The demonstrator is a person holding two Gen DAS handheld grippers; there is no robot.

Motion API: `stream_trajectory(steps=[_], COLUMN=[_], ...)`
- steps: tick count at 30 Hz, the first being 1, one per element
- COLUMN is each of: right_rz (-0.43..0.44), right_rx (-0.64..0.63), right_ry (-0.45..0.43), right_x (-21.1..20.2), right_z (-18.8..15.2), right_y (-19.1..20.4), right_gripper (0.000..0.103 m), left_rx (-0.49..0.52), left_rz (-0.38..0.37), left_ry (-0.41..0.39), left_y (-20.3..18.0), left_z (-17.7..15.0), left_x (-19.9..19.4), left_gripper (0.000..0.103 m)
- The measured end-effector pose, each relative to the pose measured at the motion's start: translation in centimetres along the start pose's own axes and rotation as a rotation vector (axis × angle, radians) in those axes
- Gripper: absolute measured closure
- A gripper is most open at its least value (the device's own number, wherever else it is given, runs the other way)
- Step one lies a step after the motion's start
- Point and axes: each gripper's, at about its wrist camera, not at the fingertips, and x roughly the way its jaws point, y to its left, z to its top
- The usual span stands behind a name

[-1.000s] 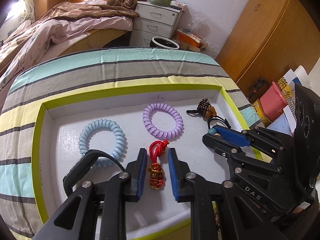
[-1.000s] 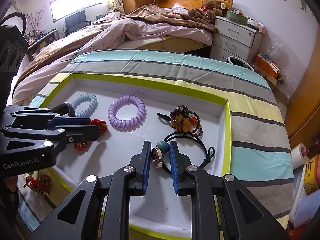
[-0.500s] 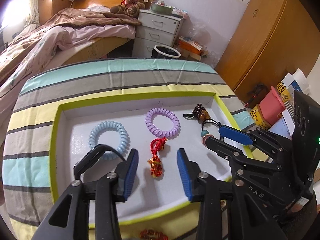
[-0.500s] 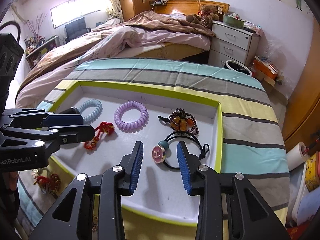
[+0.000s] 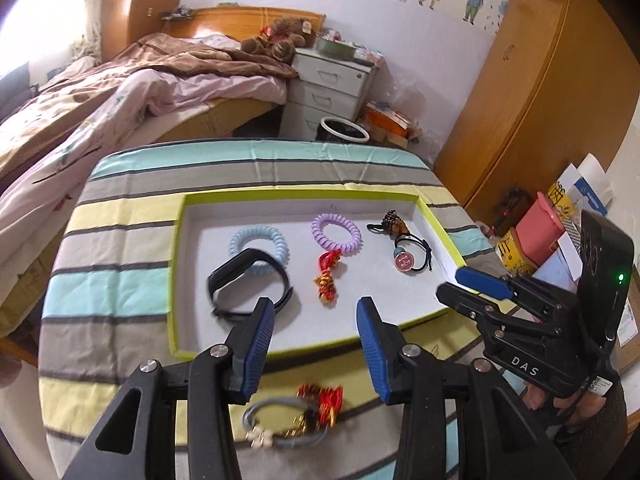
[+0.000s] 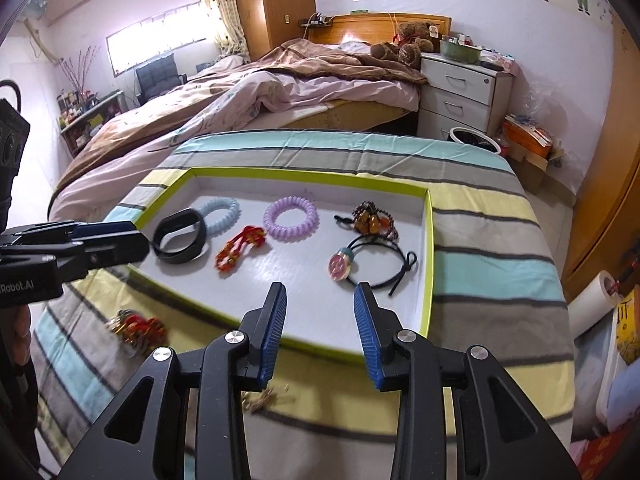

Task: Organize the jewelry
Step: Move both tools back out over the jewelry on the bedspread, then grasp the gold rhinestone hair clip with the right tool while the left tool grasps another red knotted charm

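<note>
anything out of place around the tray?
Yes. A tangled jewelry pile of grey cord and red charms lies on the striped cloth in front of the tray, outside it. The black band overlaps the blue coil; the other pieces lie apart.

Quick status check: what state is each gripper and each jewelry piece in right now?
left gripper: open, empty
right gripper: open, empty
red knot charm: lying loose in tray
pink-disc hair tie: lying loose in tray
black wristband: resting on blue coil tie
jewelry pile: outside tray, on cloth
</note>
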Motion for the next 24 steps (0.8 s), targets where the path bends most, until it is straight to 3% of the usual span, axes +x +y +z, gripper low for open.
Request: stream_trajectory(steps=[7, 10, 19, 24], right_rz=[0.019, 0.015, -0.019, -0.105], right_rx=[-0.005, -0.017, 0.015, -0.048], right_ry=[0.012, 0.029, 0.057, 0.092], right_x=[-1.3, -1.0, 0.1, 1.1], right_z=[-2.5, -3.3, -4.0, -4.6], right_y=[2.3, 3.1, 4.6, 6.0], right_gripper=[0.066, 0.057, 0.057, 0.057], left_rx=[-0.072, -0.102, -0.154, -0.163], left_rz=[0.031, 0.043, 0.051, 0.036], left_ry=[-0.013, -0.012, -0.019, -0.012], left_y=[2.6, 3.7, 5.6, 5.7], left_z=[-2.8, -4.0, -5.9, -6.6], left_x=[-2.2, -2.9, -4.1, -4.1], left_gripper=[0.06, 0.06, 0.06, 0.06])
